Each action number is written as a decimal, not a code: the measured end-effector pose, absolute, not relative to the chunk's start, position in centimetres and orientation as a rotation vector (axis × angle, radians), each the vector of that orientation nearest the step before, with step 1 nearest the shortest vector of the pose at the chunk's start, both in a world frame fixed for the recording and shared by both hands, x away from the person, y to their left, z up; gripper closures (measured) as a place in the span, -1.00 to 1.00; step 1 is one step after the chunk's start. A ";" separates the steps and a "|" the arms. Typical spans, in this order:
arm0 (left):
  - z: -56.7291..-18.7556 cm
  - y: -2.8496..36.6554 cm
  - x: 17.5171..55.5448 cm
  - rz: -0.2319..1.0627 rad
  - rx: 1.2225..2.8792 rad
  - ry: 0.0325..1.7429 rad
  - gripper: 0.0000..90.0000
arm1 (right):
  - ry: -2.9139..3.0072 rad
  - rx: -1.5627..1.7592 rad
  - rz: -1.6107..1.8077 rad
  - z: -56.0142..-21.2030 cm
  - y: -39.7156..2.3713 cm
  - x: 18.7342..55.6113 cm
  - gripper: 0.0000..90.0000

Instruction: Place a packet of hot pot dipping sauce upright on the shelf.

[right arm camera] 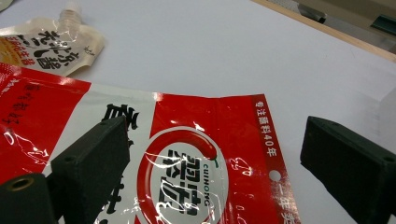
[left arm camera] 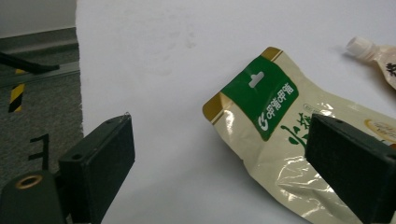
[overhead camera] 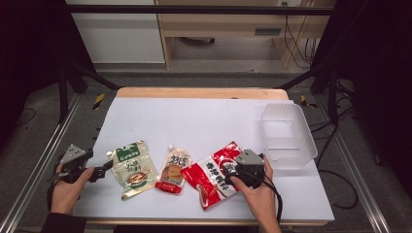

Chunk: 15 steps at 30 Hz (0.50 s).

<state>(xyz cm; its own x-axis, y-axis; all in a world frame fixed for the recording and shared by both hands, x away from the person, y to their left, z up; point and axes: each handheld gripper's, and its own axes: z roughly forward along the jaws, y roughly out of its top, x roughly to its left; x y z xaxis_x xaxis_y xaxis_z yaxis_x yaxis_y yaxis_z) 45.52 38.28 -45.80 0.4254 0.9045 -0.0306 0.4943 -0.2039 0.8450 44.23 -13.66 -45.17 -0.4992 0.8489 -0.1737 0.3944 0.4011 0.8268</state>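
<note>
On the white-covered desk [overhead camera: 204,121], the glossy red-and-white foil packet [overhead camera: 214,179] lay under the wide-open, empty right claw [overhead camera: 232,171]. The cream, green-topped foil pouch [overhead camera: 132,167] lay just beside the equally open, empty left claw [overhead camera: 108,167].

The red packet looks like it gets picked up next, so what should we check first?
1. Right tongs open wide: ok.
2. Red packet under the right tongs, jaws either side of its top edge: ok.
3. Red packet already pinched: not ok, the jaws stand apart from it.
4. Clear plastic bin upright and empty beside the red packet: ok.
5. Spout pouch clear of the red packet: cannot tell, their edges look close.
6. Left tongs open by the green-topped packet, away from the right tongs: ok.
</note>
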 end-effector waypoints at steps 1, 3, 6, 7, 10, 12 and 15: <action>-45.8 38.2 45.5 0.612 1.846 1.189 -0.83 | 2.068 1.056 0.995 -45.2 -13.7 44.2 -0.81; -45.8 38.0 45.6 0.610 1.854 1.182 -0.83 | 2.073 1.057 0.994 -45.2 -13.7 44.3 -0.81; -45.8 37.9 45.5 0.639 1.862 1.176 -0.81 | 2.076 1.052 0.985 -45.2 -13.7 44.3 -0.81; -45.8 37.9 45.5 0.637 1.864 1.179 -0.80 | 2.079 1.051 0.984 -45.2 -13.6 44.2 -0.82; -45.9 37.7 45.6 0.630 1.880 1.189 -0.78 | 2.092 1.008 1.017 -45.1 -13.5 44.1 -0.87; -45.8 37.5 45.7 0.615 1.895 1.175 -0.75 | 2.090 0.982 1.007 -45.0 -13.3 43.9 -0.87; -45.9 37.5 46.0 0.591 1.913 1.167 -0.72 | 2.098 0.964 0.986 -45.0 -13.1 43.9 -0.86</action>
